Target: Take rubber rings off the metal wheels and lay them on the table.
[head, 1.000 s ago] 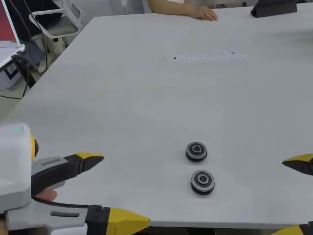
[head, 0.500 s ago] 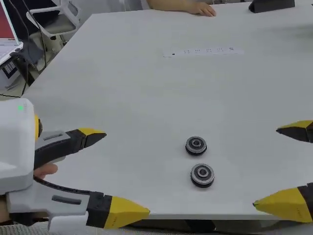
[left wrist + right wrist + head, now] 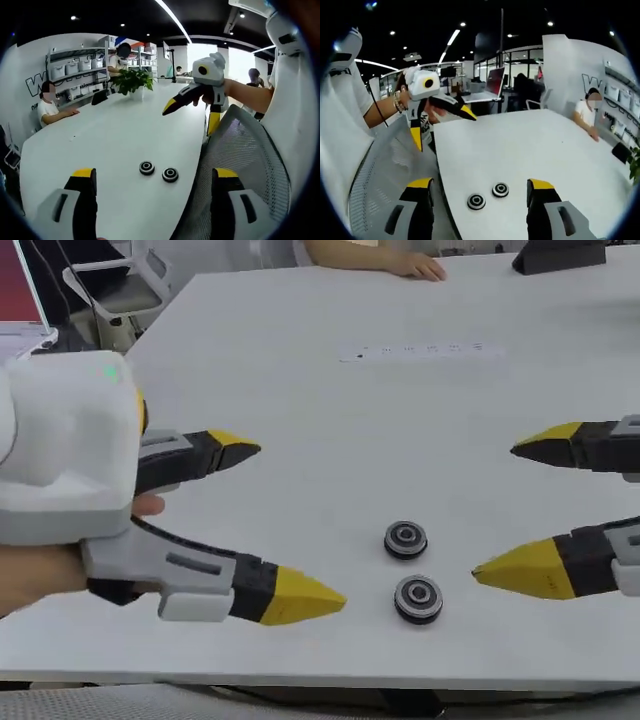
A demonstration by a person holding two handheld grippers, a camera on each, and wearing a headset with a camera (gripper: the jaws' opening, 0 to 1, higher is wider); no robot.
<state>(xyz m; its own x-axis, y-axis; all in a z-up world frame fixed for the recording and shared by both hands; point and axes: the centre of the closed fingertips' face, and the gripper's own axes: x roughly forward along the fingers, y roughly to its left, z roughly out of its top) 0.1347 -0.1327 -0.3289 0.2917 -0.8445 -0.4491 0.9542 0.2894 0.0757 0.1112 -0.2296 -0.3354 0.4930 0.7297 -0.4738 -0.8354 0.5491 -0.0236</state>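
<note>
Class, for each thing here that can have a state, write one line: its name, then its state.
Left gripper: open, empty.
Right gripper: open, empty.
Far wheel: flat on the table, rubber ring on.
Near wheel: flat on the table, rubber ring on.

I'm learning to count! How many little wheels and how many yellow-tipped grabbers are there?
Small round metal wheels with black rubber rings: 2, the far wheel and the near wheel.
Yellow-tipped two-jaw grippers: 2, the left gripper and the right gripper.
Total: 4.
</note>
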